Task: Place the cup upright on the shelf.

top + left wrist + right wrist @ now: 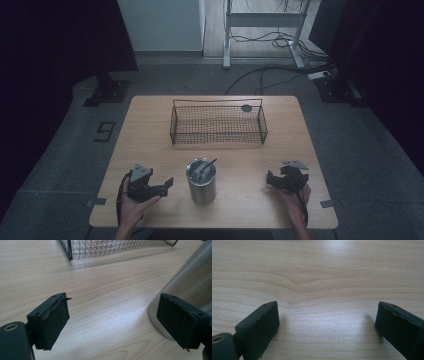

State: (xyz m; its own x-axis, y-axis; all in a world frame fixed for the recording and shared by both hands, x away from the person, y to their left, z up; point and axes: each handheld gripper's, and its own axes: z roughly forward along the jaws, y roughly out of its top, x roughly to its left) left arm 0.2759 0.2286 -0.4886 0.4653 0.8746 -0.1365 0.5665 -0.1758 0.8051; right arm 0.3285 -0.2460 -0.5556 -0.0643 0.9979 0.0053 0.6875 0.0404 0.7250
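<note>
High view: wooden worktop [150,130] w/ wire basket [218,123] toward far edge, a small dark disc [246,108] at its far right corner; steel cup [201,181] near front centre, holding dark utensils whose kind could not be told. Left tool [167,184] lay just left of cup, right tool [270,178] well apart to the right, each gripped by a hand from below. Left gripper view: jaws spread, nothing between; cup wall [190,282] beside the right-hand jaw, basket corner [75,250] beyond. Right gripper view: jaws spread over bare wood grain [319,280], angled down at worktop.
</note>
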